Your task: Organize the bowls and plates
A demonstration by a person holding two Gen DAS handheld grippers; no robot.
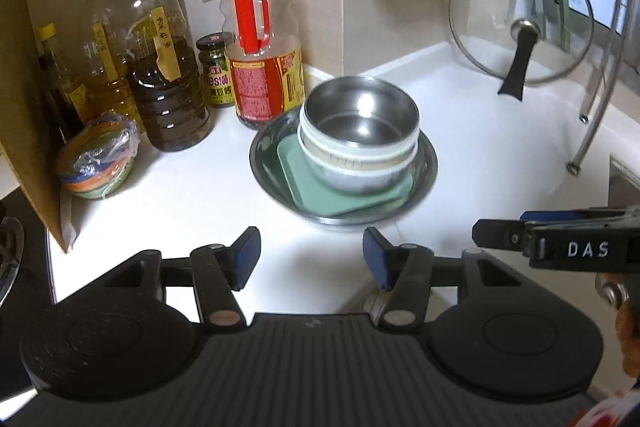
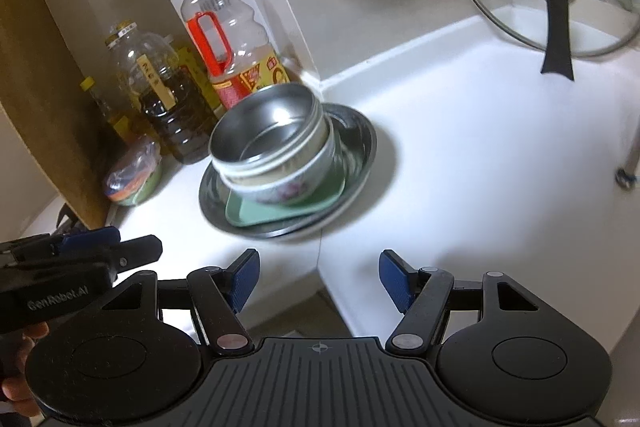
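Both my jaws released, nothing between the pads. Left gripper (image 1: 312,259) low over the white tabletop (image 1: 480,163), right gripper (image 2: 318,279) just beside it on the right; each shows in the other's wrist view, side-on.

Straight ahead of both jaws, a bit off from the pads: the stack. Wide metal plate (image 1: 426,167) at bottom on the tabletop, green square tray (image 1: 316,195) lying in it, then a white bowl w/ flower pattern (image 2: 288,193) on the tray, and a steel bowl (image 1: 360,115) nested on top. From the right wrist view the top bowl sits tilted, mouth leaning toward me.

Behind the stack, ahead-left of my jaws: bottle w/ red handle (image 1: 260,39) just behind the plate, small green jar (image 1: 216,69) beside it, big dark oil jug (image 1: 166,75) and more yellow-capped bottles further left. Wrapped bundle of coloured discs (image 1: 100,159) in front of the jug, by a brown cardboard panel (image 1: 32,87).

Ahead-right, well apart from the stack: glass lid w/ black handle (image 1: 520,23) standing on edge against the wall.
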